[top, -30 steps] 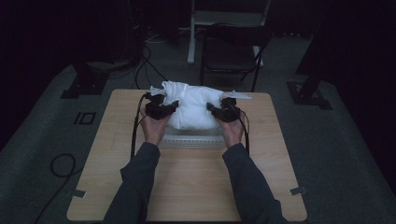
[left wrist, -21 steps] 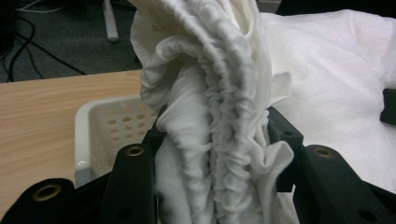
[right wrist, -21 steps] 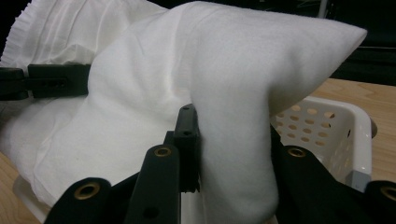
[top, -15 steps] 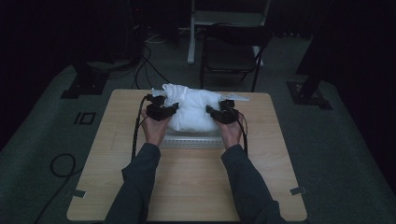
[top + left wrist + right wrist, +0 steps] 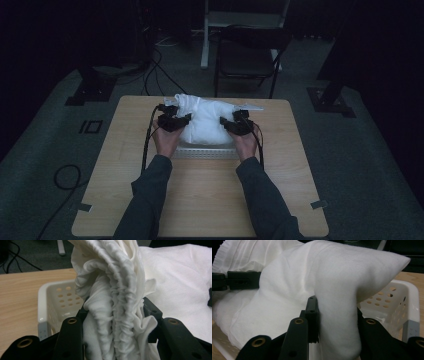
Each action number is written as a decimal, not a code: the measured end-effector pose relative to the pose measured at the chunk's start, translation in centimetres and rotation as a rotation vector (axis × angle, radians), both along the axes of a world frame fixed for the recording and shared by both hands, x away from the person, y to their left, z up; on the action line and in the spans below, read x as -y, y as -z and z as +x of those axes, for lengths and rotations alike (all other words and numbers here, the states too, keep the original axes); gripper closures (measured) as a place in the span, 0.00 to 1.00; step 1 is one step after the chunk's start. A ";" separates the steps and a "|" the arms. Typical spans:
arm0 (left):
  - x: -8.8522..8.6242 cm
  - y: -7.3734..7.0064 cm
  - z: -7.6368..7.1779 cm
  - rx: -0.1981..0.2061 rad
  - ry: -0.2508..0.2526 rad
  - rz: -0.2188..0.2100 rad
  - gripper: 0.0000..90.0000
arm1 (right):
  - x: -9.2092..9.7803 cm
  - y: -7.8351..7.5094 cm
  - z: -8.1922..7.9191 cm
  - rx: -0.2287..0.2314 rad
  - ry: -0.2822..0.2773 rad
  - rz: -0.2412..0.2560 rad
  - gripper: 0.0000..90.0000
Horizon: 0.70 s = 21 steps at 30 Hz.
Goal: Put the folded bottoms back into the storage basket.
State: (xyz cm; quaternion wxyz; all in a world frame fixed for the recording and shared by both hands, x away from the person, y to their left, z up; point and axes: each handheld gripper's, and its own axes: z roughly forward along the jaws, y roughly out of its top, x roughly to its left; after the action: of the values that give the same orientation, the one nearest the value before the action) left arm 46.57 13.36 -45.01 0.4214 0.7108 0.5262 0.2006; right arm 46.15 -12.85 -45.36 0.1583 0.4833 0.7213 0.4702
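A heap of white cloth (image 5: 205, 120) fills a white perforated basket (image 5: 207, 152) on the wooden table (image 5: 200, 200). My left gripper (image 5: 184, 119) is shut on a gathered, ruffled fold of the cloth (image 5: 117, 315) at the heap's left side, above the basket's corner (image 5: 47, 305). At the heap's right side my right gripper (image 5: 225, 124) is shut on a thick smooth fold of the cloth (image 5: 337, 322), with the basket's wall (image 5: 397, 305) behind it. The left gripper (image 5: 239, 280) shows across the heap in the right gripper view.
A dark folding chair (image 5: 247, 55) stands just beyond the table's far edge. Cables (image 5: 150, 55) and stand feet (image 5: 85, 92) lie on the grey floor. Tape tabs (image 5: 320, 204) mark the table's near corners.
Both grippers stay shut on the cloth; the hands have barely shifted over the basket.
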 end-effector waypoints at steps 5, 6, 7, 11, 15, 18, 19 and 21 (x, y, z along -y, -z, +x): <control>0.0 0.6 0.2 -0.015 -0.006 0.000 0.61 | -0.2 0.5 0.1 -0.012 0.000 -0.013 0.79; 0.0 0.6 0.3 -0.019 -0.005 0.003 0.61 | -0.2 0.5 0.2 -0.015 0.002 -0.014 0.79; 0.0 0.8 0.3 -0.021 -0.007 0.001 0.61 | -0.2 0.6 0.2 -0.017 0.002 -0.016 0.79; 0.1 1.3 0.4 -0.034 -0.008 0.004 0.61 | -0.3 0.9 0.3 -0.031 0.001 -0.026 0.79; 0.2 1.8 0.6 -0.049 -0.012 0.011 0.61 | -0.3 1.3 0.5 -0.042 0.002 -0.038 0.79; 0.3 2.0 0.7 -0.055 -0.013 0.023 0.61 | -0.4 1.5 0.6 -0.048 0.006 -0.048 0.79; 0.4 2.1 0.7 -0.057 -0.013 0.026 0.61 | -0.4 1.6 0.7 -0.052 0.005 -0.050 0.79; 0.5 2.2 0.8 -0.062 -0.016 0.029 0.61 | -0.4 1.8 0.8 -0.057 0.005 -0.055 0.79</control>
State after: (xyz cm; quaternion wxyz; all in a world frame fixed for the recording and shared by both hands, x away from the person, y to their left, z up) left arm 47.35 12.90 -47.25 0.3932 0.7185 0.5416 0.1894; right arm 46.91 -12.47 -47.16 0.1520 0.4937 0.7371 0.4357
